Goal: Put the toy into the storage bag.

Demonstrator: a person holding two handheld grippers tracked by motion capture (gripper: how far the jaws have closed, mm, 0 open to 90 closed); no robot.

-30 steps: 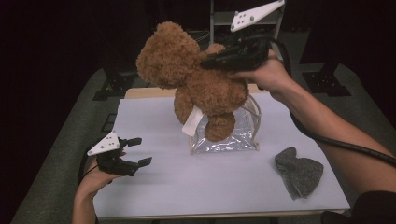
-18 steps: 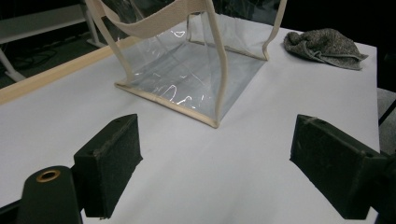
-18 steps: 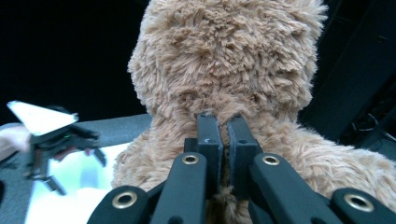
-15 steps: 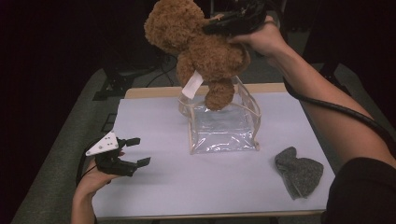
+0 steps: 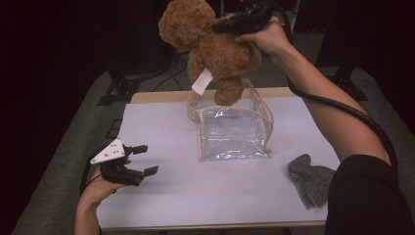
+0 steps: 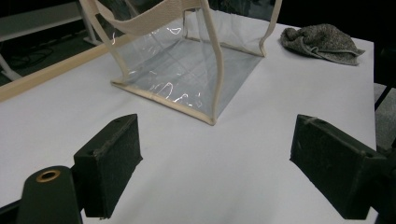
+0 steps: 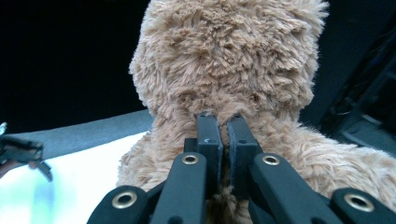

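While we hold the teddy bear (image 5: pixel 210 44) high above the clear bag (image 5: pixel 232 129), the right gripper (image 7: pixel 223 135) is clamped on the plush at the back of its neck, with the two jaws almost together and only a thin fold of fur between them. The bear hangs with one foot just above the bag's open mouth, which stands on the white counter (image 5: pixel 171 205).

To do this step well, we should bring the bear straight over the opening and lower it slowly, feet first, so that the legs pass inside the cream rim and do not push the soft wall down. The grip is on fur only, so we judge that a quick swing could let it slip. The left gripper (image 5: pixel 129 164) rests near the front left of the counter with its jaws wide apart and nothing between them; it could come to steady the bag's handle. A grey cloth (image 5: pixel 311 181) lies to the right, well apart from the bag.

A white tag (image 5: pixel 201 81) hangs from the bear; any writing on it seems too small to read.
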